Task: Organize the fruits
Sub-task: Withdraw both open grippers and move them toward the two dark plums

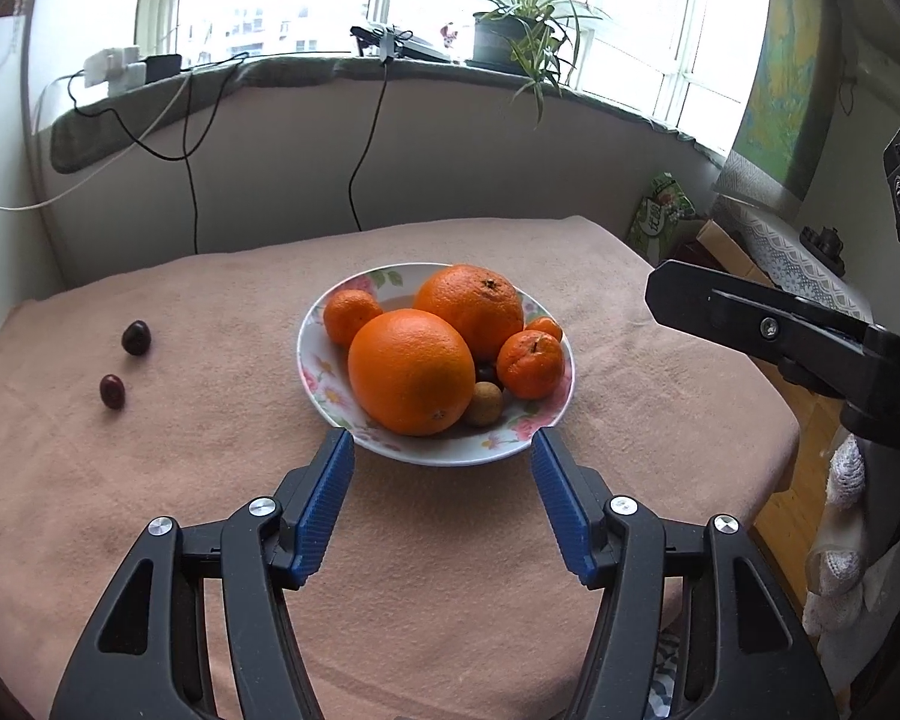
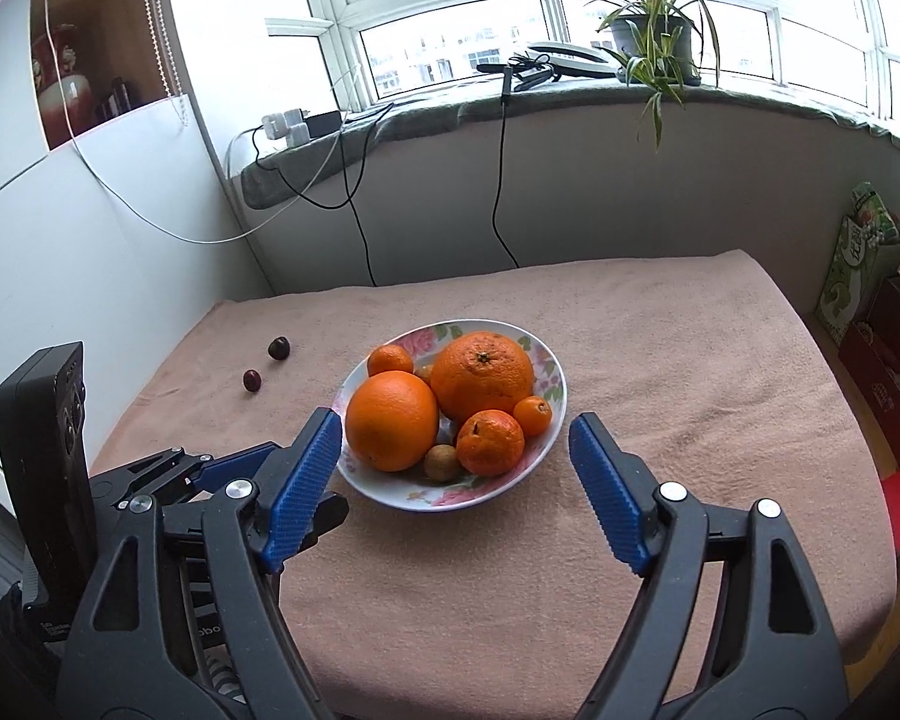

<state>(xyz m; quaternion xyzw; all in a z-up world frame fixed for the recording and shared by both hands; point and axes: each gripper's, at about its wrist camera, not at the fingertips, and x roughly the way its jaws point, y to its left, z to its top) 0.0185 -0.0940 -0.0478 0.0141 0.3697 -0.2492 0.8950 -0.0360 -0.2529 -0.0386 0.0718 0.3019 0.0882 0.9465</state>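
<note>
In the left wrist view, the left gripper (image 1: 442, 450) hovers over the pink cloth-covered table (image 1: 150, 480) with its blue fingers (image 1: 324, 498) spread wide and holding nothing. The floral bowl (image 1: 318, 360) sits just ahead of the fingertips, its near rim lying between them. Inside it, a large orange (image 1: 411, 371) is nearest the gripper, a second large orange (image 1: 471, 309) sits behind it, and three mandarins are tucked around them: one at the back left (image 1: 349, 315), one at the right (image 1: 531, 363), and a smaller one (image 1: 545, 327) just behind that. A small brown fruit (image 1: 484, 403) rests against the near orange. Well off to the left of the bowl, two dark cherries (image 1: 136, 337) (image 1: 112, 391) lie on the cloth, near each other but apart. The right gripper (image 1: 768, 330) reaches in from the right edge, beside the bowl; its jaw state cannot be read here.

In the right wrist view, the right gripper (image 2: 453, 438) is likewise released, fingers (image 2: 606, 492) wide apart and empty, with the bowl (image 2: 552, 414) lying just beyond and between the tips. The oranges (image 2: 391, 420) (image 2: 483, 375) fill its middle. The cherries (image 2: 279, 348) (image 2: 252, 380) sit farther off, to the left behind the bowl. The left gripper (image 2: 258, 474) shows low at the left, partly hidden behind the right gripper's left finger.
</note>
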